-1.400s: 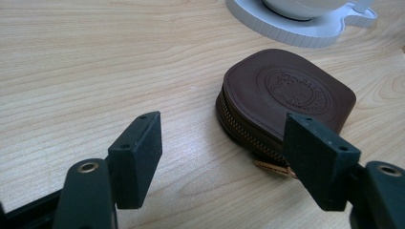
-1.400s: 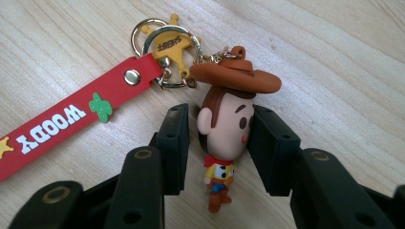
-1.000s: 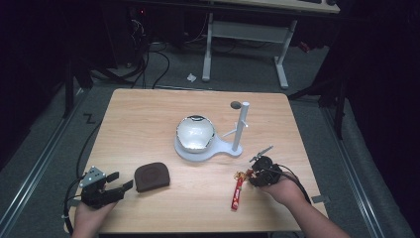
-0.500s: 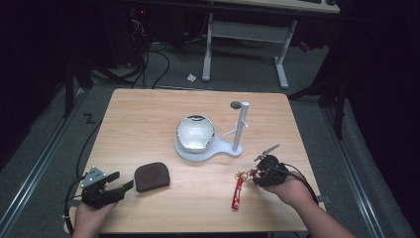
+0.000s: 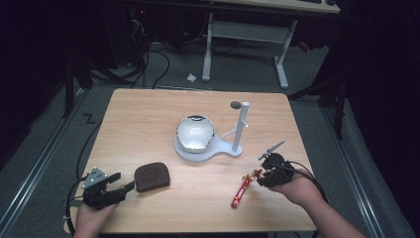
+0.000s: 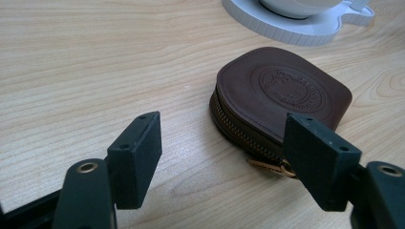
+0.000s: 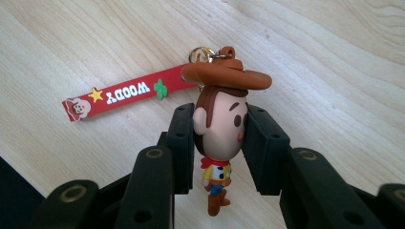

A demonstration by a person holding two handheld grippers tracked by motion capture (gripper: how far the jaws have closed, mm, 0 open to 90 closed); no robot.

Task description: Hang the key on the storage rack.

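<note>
A Woody keychain figure [image 7: 220, 129] with an orange hat sits between my right gripper's [image 7: 219, 138] jaws, which are shut on its head. Its red strap [image 7: 119, 95] trails away over the wood. In the high view my right gripper [image 5: 261, 176] is at the front right of the table, and the red strap [image 5: 240, 192] slants down from it to the tabletop. At the front left, my left gripper [image 5: 123, 189] rests open, just left of a brown zipped coin pouch [image 5: 152, 176]. The pouch [image 6: 282, 95] lies just ahead of the open jaws [image 6: 224, 143], toward the right one, untouched.
A white stand [image 5: 233, 148] with an upright pole [image 5: 241, 124] and a shiny round bowl [image 5: 195, 133] occupies the table's middle. Its ribbed base [image 6: 296, 28] lies beyond the pouch. The wooden table [image 5: 148, 114] has dark floor, cables and desk legs behind it.
My right hand has risen a little with the keychain figure, drawing the strap's top end up off the table. The left gripper and the pouch have stayed put.
</note>
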